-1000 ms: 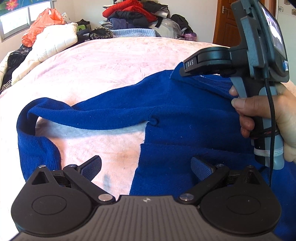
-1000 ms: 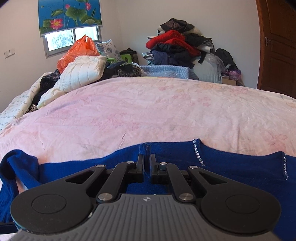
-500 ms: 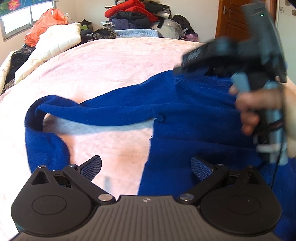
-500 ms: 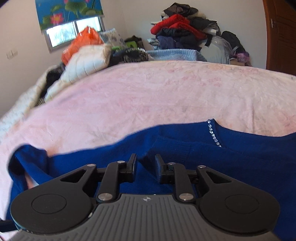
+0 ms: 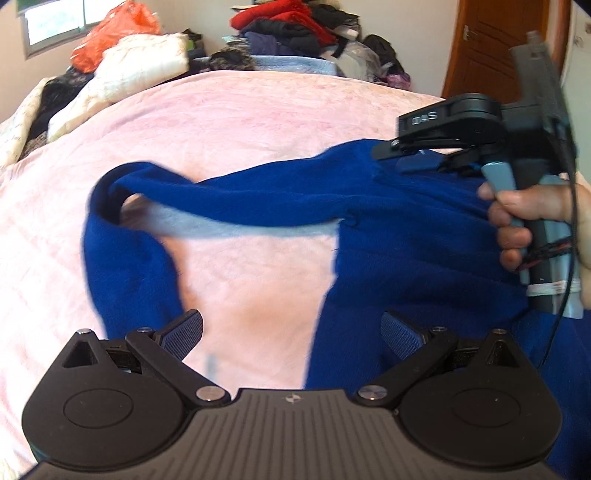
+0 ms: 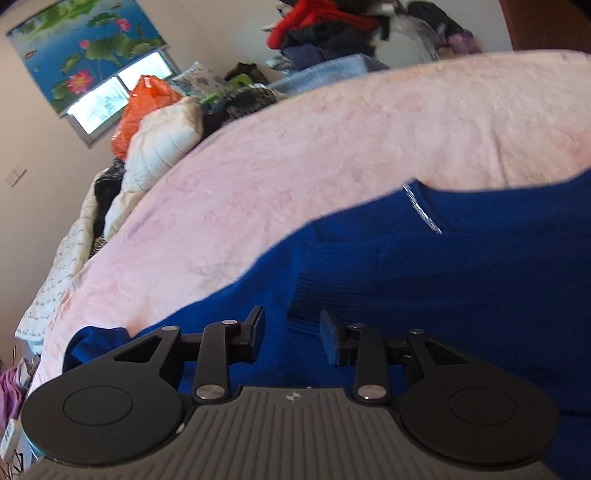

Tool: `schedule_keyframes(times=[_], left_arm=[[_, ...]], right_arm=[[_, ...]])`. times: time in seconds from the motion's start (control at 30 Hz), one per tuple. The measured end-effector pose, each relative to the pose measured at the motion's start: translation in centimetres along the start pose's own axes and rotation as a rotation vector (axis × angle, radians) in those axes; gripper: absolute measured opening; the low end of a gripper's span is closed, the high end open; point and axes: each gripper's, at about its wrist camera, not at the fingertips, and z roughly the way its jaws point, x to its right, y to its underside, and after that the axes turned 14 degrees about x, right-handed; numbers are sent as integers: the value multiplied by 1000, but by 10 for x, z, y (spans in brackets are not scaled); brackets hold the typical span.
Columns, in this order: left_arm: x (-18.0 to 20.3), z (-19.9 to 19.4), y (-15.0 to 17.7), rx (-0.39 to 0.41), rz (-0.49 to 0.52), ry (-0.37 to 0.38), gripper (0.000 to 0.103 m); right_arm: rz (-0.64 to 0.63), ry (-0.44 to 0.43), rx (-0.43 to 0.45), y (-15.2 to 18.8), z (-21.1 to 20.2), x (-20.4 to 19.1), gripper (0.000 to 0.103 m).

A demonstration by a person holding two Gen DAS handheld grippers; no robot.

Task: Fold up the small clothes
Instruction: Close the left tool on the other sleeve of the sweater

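While the blue sweater (image 5: 406,236) lies across the pink bed (image 5: 240,129), both claws gape empty: left claw (image 5: 291,332), right claw (image 6: 291,336). Clothes pile (image 5: 288,26) at 12 o'clock.

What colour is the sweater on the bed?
Solid royal blue sweater, with a sparkly stud line near the neckline; left wrist view shows it best.

Sweater (image 5: 406,236) on the bed's (image 5: 240,122) near edge, its sleeve (image 5: 229,199) running left, my right claw (image 5: 402,155) over its far edge, clothes pile (image 5: 295,26) behind the bed's far edge, pillow (image 5: 144,62) at its far-left corner
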Motion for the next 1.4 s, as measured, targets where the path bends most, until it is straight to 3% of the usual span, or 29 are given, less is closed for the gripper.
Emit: schedule_keyframes(times=[0.13, 0.33, 0.47, 0.57, 0.7, 0.9, 1.0, 1.07, 1.1, 1.17, 1.27, 1.4], left_arm=[[-33, -12, 6, 7, -47, -90, 103], [-86, -11, 17, -39, -146, -211, 103], [-119, -20, 22, -12, -344, -129, 103], [-141, -15, 25, -7, -511, -87, 103], [-159, -12, 29, 49, -703, -16, 103], [-164, 4, 34, 75, -909, 125, 100], [-163, 13, 36, 86, -947, 151, 76], [-163, 22, 40, 43, -991, 203, 47], [-162, 26, 42, 26, -1007, 235, 41], [-162, 34, 47, -7, -1036, 238, 11], [-162, 35, 52, 14, -1033, 186, 4], [-162, 11, 31, 143, -863, 72, 4]], right_arm=[[-213, -61, 42, 1, -19, -39, 37], [-352, -240, -35, 23, -28, -86, 46], [-409, -309, -97, 41, -30, -111, 47], [-521, -370, -124, 61, -37, -136, 47], [-624, -374, -132, 79, -43, -155, 51], [-658, -361, -128, 84, -45, -157, 54], [-656, -353, -124, 84, -46, -154, 59], [-653, -348, -117, 83, -48, -152, 60], [-651, -346, -114, 82, -49, -151, 60], [-642, -341, -107, 81, -51, -148, 61], [-629, -325, -95, 78, -57, -143, 61], [-603, -308, -60, 69, -69, -133, 61]])
